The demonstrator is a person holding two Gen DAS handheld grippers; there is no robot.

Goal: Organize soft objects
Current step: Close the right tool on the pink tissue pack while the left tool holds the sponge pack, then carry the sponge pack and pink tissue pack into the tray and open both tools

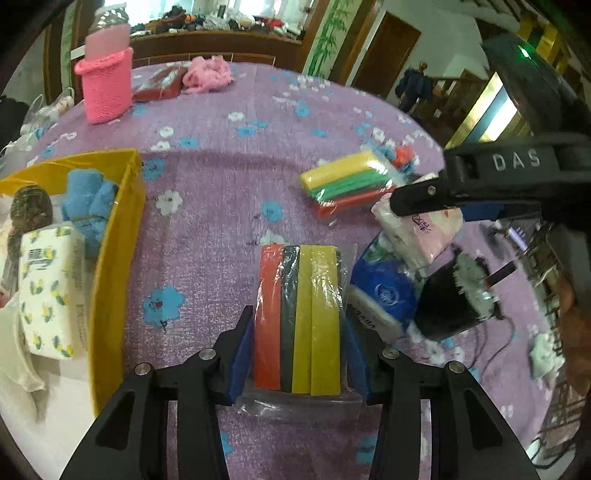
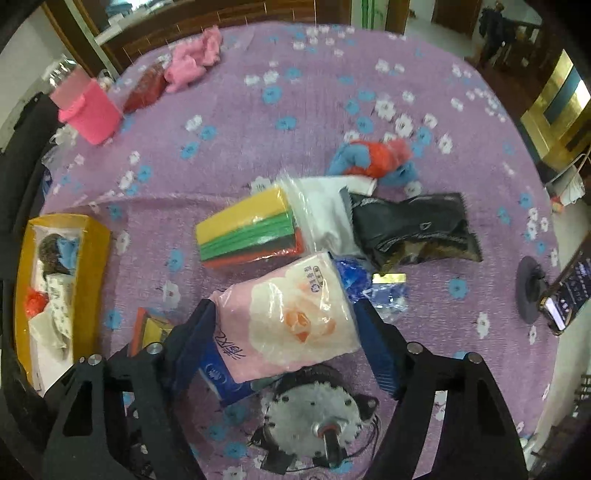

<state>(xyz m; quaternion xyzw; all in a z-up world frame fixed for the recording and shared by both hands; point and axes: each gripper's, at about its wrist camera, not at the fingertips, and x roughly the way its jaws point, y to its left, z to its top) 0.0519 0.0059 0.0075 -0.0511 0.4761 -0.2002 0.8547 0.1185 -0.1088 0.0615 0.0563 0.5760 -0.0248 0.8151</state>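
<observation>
The left tongs [image 1: 299,354] are clamped on a bagged pack of coloured cloths [image 1: 298,317], its red, dark and yellow strips standing on edge between the blue pads, held just above the tabletop [image 1: 221,192]. The right tongs [image 2: 286,332] grip a pink tissue pack [image 2: 291,321] printed with a rose, over a blue packet [image 2: 221,380] and a round grey motor [image 2: 314,413]. Beyond it lie a second cloth pack [image 2: 247,232], a white bag [image 2: 325,218] and a black pouch [image 2: 413,229]. At the left a yellow box [image 1: 118,258] holds a lemon-print tissue pack [image 1: 48,291] and a blue towel [image 1: 90,206]. The tabletop wears a purple cloth with blue and white flowers; at its far left stand a pink knitted holder [image 1: 105,86] and pink fluff [image 1: 208,75]. Behind are wooden doors [image 1: 388,51] and a cluttered shelf [image 1: 221,22].
</observation>
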